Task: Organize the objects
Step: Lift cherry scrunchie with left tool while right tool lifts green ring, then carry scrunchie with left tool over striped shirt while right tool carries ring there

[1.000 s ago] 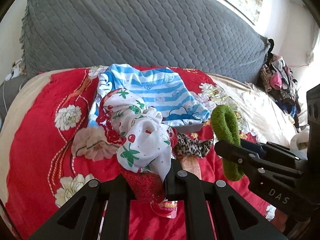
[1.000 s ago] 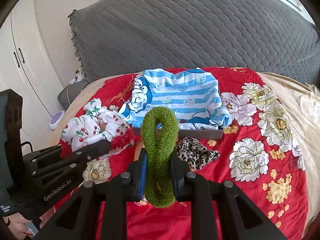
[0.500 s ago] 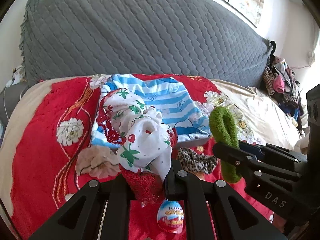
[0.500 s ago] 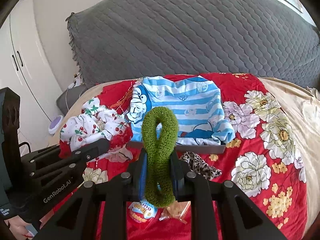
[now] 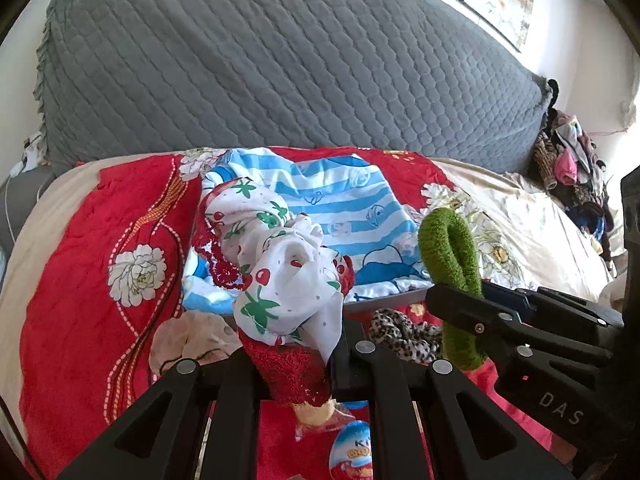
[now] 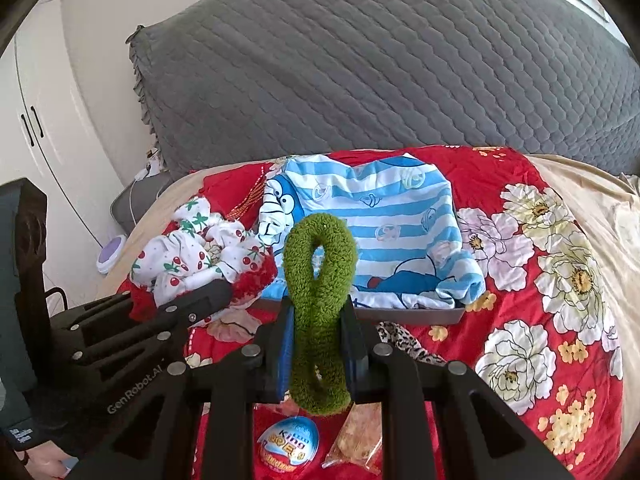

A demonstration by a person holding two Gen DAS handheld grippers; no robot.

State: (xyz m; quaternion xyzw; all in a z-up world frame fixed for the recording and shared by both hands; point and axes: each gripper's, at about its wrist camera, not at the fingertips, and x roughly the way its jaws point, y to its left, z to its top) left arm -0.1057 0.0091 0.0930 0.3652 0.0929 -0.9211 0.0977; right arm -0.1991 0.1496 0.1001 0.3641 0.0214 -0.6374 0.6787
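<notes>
Both grippers higher — fingers (image 6: 352,344) (green scrunchie (image 6: 320,312)) clamped

My left gripper's frame cuts off the egg-shaped sweet (image 5: 352,454) at the picture's bottom edge, so its label reads only in part. The leopard-print cloth (image 6: 404,342) is half hidden behind my right gripper's frame. The clothes heap (image 5: 568,160) at the bed's far right corner is too small to sort
</notes>
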